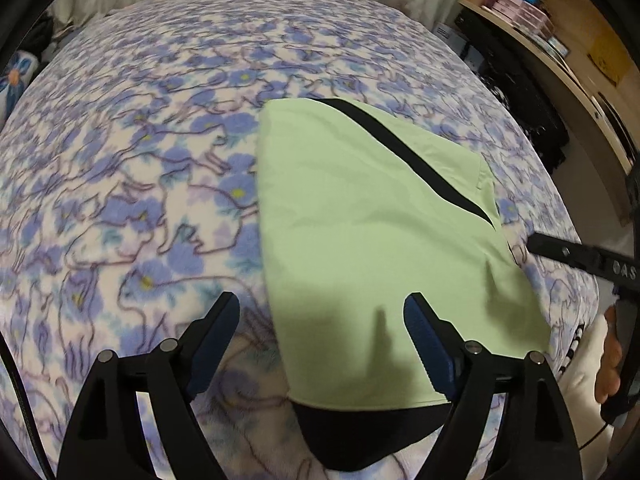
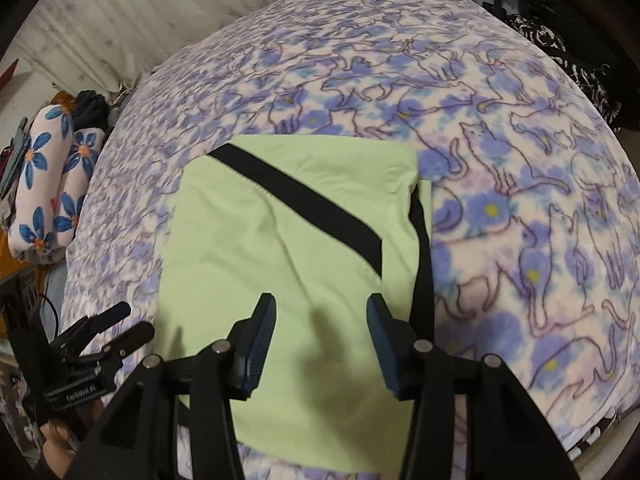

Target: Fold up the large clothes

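One light green garment (image 1: pixel 360 232), folded into a rough rectangle with one black diagonal stripe and black trim, lies flat on the bed's cat-print blanket (image 1: pixel 140 184), near its front edge. Two grippers hang above it: the left gripper (image 1: pixel 322 322) spread wide, the right gripper (image 2: pixel 322 314) parted, neither pinching anything. Two flowered rolls (image 2: pixel 48 184) sit beyond the bed's left edge.
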Available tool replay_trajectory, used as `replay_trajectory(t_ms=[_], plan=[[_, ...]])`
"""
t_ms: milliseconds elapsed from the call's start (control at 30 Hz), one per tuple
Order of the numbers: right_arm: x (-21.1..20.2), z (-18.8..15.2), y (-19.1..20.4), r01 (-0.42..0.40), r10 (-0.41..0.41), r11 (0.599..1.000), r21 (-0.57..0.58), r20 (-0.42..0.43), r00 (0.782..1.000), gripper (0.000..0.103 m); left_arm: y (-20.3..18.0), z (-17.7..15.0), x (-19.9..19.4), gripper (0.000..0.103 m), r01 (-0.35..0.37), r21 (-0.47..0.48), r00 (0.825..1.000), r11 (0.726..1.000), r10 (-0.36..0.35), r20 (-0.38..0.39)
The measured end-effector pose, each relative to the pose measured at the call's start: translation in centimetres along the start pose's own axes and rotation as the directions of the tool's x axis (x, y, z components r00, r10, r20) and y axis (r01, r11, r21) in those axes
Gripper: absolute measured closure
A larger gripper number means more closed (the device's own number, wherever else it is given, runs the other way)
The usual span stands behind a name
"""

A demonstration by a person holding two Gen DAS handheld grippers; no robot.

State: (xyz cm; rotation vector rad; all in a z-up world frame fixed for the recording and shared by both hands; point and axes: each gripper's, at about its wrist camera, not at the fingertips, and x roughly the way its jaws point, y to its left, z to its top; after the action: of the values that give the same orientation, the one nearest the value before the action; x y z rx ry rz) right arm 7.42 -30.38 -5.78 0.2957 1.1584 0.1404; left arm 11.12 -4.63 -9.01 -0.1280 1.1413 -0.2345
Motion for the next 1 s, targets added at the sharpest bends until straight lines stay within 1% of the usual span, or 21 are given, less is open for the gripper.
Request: replay_trajectory(t_ms=[33,100,200,267,300,333,467,567,633,667,700,733,833,900,1000], plan=[[-0.2,-0.2,0.1,-0.007,0.007,1.0,-0.001,-0.001,1.0,0.042,0.2,-0.1,-0.3,0.02,-0.003,-0.012,1.0,1.0,0.003,0.004],[-0.4,-0.4,0.1,-0.018,0.018,1.0,-0.005,-0.002,1.0,0.037,0.7,-0.1,-0.7,0.02,0.003,-0.03,1.0,1.0,-0.002,0.003],[-0.8,-0.6,0.0,-0.035,0.035,0.999,-0.007,-0.012,0.999,0.035,1.1,-0.1,-1.2,0.02,0.029,-0.057,1.0,0.998,-0.029,-0.004],[-0.9,-0.6,-0.2,-0.033,0.033,0.999,-0.008,-0.018,0.999,0.03,1.3,0.0,-1.4,0.02,0.061,-0.073,0.998,0.995,-0.062,-0.014],[-0.9,-0.6,-0.2,-0.032,0.032,0.999,-0.009,-0.018,0.999,0.024,1.3,0.0,-1.4,0.02,0.07,-0.081,0.997,0.994,-0.071,-0.019],[-0.8,-0.7,-0.5,-0.03,0.029,1.0,-0.011,-0.019,0.999,0.022,1.4,0.0,-1.3,0.02,0.079,-0.089,0.996,0.993,-0.081,-0.025],[-0.2,-0.6,-1.7,-0.015,0.015,1.0,-0.003,-0.025,1.0,0.021,1.2,0.0,-0.6,0.02,0.094,-0.108,0.994,0.99,-0.099,-0.04],[0.2,-0.5,-3.0,-0.018,0.018,1.0,0.014,-0.017,1.0,0.021,1.2,-0.1,0.3,0.02,0.113,-0.121,0.991,0.986,-0.121,-0.056],[0.4,-0.4,-3.9,-0.032,0.032,0.999,0.021,-0.001,0.999,0.016,1.2,-0.3,1.1,0.02,0.136,-0.129,0.987,0.982,-0.145,-0.069],[0.5,-0.4,-4.2,-0.033,0.033,0.999,0.023,0.009,0.999,0.014,1.1,-0.3,1.6,0.02,0.157,-0.133,0.982,0.979,-0.169,-0.081],[0.6,-0.4,-4.6,-0.033,0.032,0.999,0.026,0.018,0.999,0.009,1.1,-0.4,2.0,0.02,0.168,-0.134,0.979,0.977,-0.181,-0.093],[0.7,-0.3,-4.9,-0.034,0.034,0.999,0.028,0.021,0.999,0.007,1.0,-0.5,2.4,0.02,0.176,-0.136,0.976,0.975,-0.191,-0.104],[1.6,-0.2,-5.8,-0.051,0.051,0.998,0.042,-0.001,0.999,0.007,0.9,-0.7,3.5,0.02,0.184,-0.145,0.972,0.972,-0.201,-0.119],[2.6,-0.1,-6.4,-0.057,0.058,0.997,0.044,-0.036,0.998,0.007,0.9,-0.7,3.9,0.019,0.164,-0.136,0.977,0.977,-0.18,-0.112],[4.1,-0.3,-7.0,-0.064,0.068,0.997,0.051,-0.086,0.994,0.007,0.8,-0.7,4.6,0.016,0.154,-0.137,0.98,0.978,-0.169,-0.105]])
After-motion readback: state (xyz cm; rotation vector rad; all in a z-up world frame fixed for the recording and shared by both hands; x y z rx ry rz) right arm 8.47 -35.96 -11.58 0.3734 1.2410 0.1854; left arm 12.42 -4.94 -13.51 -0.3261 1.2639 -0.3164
